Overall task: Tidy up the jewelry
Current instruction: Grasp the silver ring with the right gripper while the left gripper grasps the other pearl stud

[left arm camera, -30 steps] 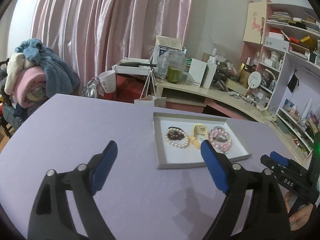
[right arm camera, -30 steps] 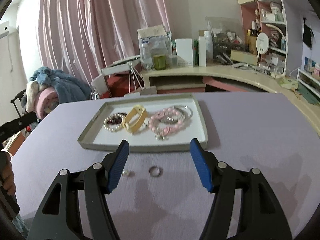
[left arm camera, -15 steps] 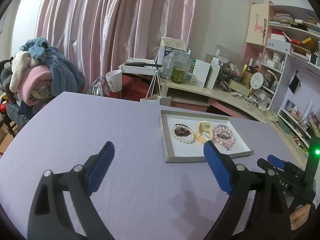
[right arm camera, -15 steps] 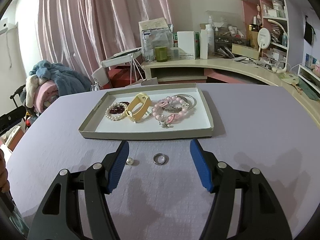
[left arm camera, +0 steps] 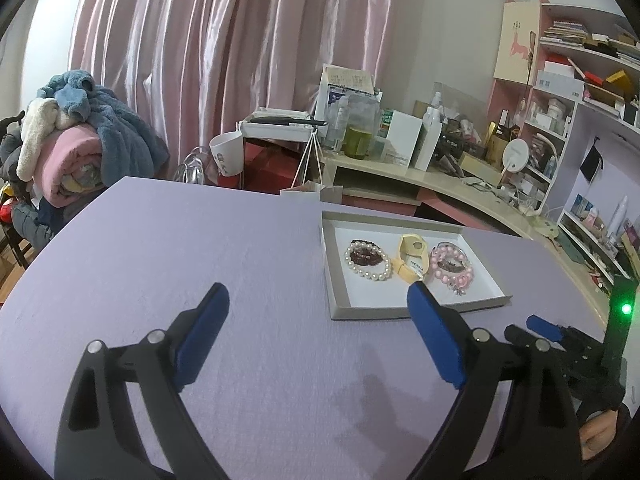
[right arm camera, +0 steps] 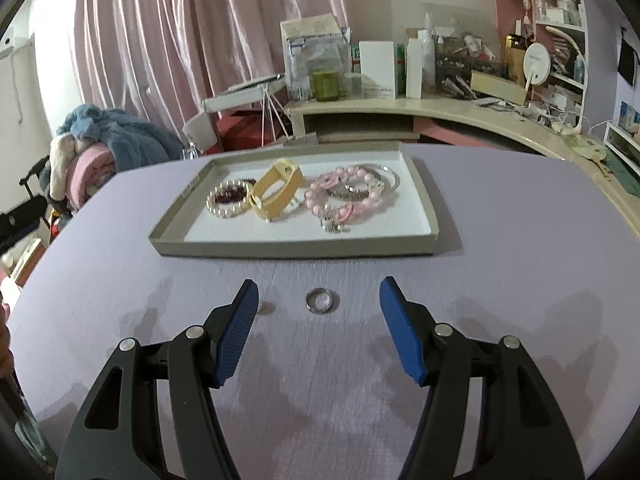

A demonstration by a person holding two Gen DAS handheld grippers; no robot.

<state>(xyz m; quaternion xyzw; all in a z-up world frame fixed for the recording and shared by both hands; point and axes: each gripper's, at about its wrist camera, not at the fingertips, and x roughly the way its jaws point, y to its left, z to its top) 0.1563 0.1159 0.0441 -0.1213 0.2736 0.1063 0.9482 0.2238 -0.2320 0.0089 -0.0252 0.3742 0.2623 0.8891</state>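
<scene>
A grey tray [right arm camera: 296, 249] with a white floor lies on the lavender table. It holds a pearl bracelet [right arm camera: 229, 200], a yellow band [right arm camera: 276, 192], a pink bead bracelet [right arm camera: 340, 202] and a silver bangle [right arm camera: 386, 176]. In front of the tray a silver ring [right arm camera: 319, 301] lies on the cloth. My right gripper [right arm camera: 318, 286] is open, and the ring sits just short of the gap between its tips. A tiny pearl [right arm camera: 261, 309] peeks out beside its left finger. My left gripper [left arm camera: 316, 292] stands wide open over bare cloth, left of the tray [left arm camera: 336, 280].
A curved desk [right arm camera: 460, 116] crowded with boxes and bottles runs behind the table, and shelves [left arm camera: 580, 92] fill the right wall. A heap of blankets [left arm camera: 76, 140] sits at the left beyond the table's edge. Pink curtains hang behind.
The right gripper has tipped downward, so the ring and tray have risen in its view. In the left view the tray has slid right and looks farther off.
</scene>
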